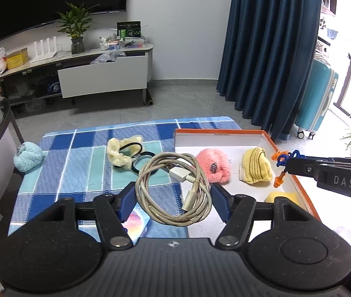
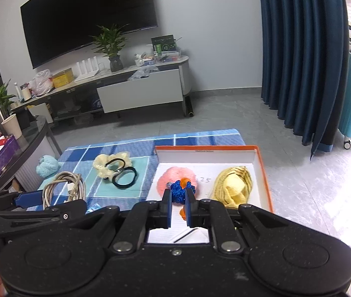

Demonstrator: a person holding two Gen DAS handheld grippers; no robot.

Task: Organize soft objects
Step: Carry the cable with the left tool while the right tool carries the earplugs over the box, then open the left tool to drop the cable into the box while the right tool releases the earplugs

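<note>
A coiled grey cable (image 1: 174, 189) is held between the blue pads of the left gripper (image 1: 173, 198), which stands about half open around the bundle. The cable is lifted above a blue checked cloth (image 1: 76, 163) and the near edge of an orange-rimmed tray (image 1: 225, 131).

The right gripper (image 2: 177, 204) is closed tight on blue-corded earplugs (image 2: 181, 191), with orange plugs seen at the cord's ends. It is held over the tray, above a pink fluffy item (image 2: 173, 178).

Inside the white-floored tray are seen the pink fluffy item, a yellow striped knit (image 1: 256, 167) beside it, and part of a yellow piece (image 1: 283, 196) near the front right corner, mostly hidden by the left gripper.

On the cloth, left of the tray, a cream scrunchie (image 1: 123, 152) lies touching black hair ties (image 1: 142, 159). A light blue fluffy item (image 1: 27, 156) sits at the cloth's left edge, well apart from the rest.
</note>
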